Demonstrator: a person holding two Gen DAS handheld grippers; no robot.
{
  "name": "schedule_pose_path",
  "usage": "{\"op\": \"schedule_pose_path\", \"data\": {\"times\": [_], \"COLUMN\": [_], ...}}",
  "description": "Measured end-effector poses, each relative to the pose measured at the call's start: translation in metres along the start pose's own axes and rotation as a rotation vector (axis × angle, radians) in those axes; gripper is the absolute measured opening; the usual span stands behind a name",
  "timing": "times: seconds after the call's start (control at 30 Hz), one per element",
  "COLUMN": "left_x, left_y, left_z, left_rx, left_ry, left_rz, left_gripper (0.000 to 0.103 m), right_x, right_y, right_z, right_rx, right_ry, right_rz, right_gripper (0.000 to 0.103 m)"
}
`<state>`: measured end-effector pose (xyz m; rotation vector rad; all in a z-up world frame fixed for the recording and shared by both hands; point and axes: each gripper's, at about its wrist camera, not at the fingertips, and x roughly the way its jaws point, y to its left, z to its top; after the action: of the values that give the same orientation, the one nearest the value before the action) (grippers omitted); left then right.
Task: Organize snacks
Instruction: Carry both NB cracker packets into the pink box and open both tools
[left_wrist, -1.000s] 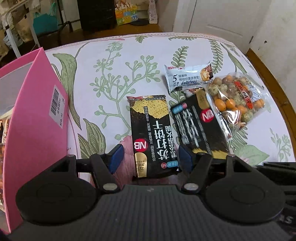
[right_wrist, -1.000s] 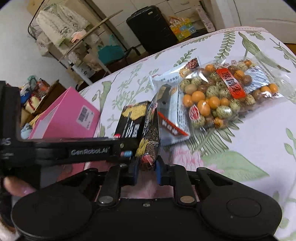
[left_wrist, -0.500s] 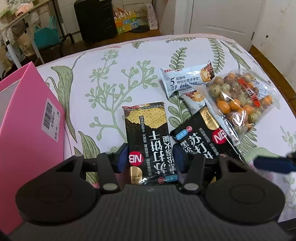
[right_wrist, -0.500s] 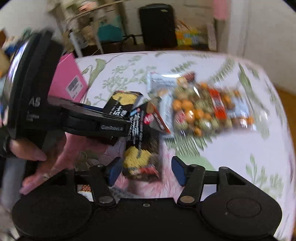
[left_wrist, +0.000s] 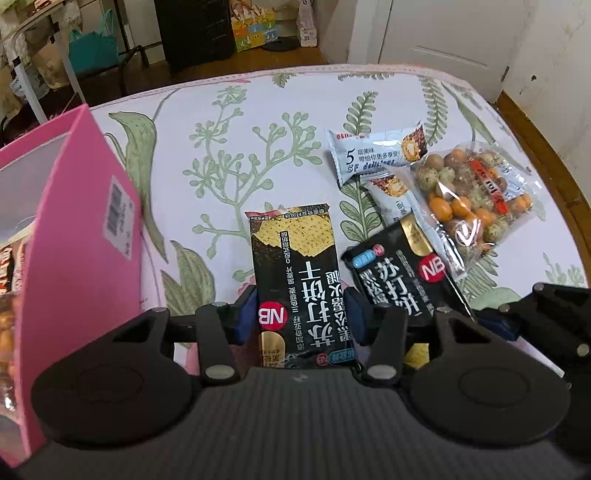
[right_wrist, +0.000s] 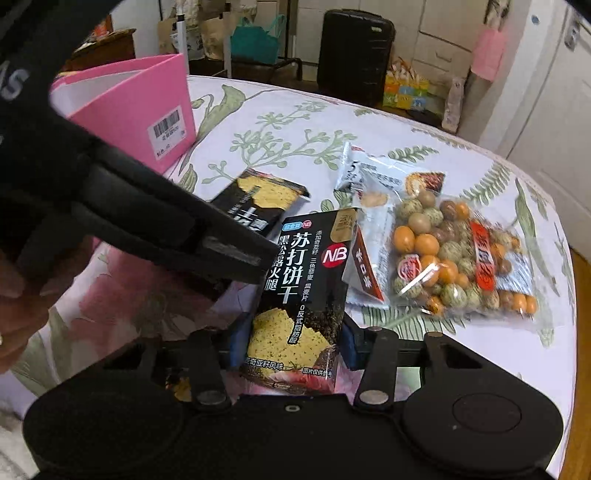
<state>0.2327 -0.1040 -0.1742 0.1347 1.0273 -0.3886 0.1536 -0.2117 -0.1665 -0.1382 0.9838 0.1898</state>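
Right wrist: "NB" cracker pack (right_wrist: 303, 291) (苏打饼干) between blue fingers (right_wrist: 349, 345).

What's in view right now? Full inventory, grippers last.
Cracker packs: 2, black with yellow crackers, near table edge; one between the left gripper's fingers, one between the right's.
Wafer packets: 2, white, beyond the cracker packs.
Coated-nut bag: 1, clear with orange and speckled nuts, right of the wafers.
Pink box: 1, left side of table.
Tablecloth: 1, white with green leaf print.
Suitcase: 1, black, on floor behind.
Left gripper: black with blue pads, straddling a pack.
Right gripper: same, straddling the other.
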Motion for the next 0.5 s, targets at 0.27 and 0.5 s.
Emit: {"op": "schedule_pose_path", "data": {"times": [0.27,0.5], "left_x": [-0.051,-0.101], "left_y": [0.011,0.021], "left_z": [-0.002,-0.012], "left_rx": [-0.015,-0.006], "left_ry": [-0.040,-0.086], "left_rz": [-0.033,-0.008], "left_gripper": [0.048,0.048], "right_x": [-0.034,-0.068], "right_y": [-0.002,0.009], "right_z": [-0.008,-0.012], "right_rx": [0.118,0.129], "right_ry": [-0.031,-0.075], "right_rz": [0.135,0.166], "right_gripper": [0.047,0.047]}}
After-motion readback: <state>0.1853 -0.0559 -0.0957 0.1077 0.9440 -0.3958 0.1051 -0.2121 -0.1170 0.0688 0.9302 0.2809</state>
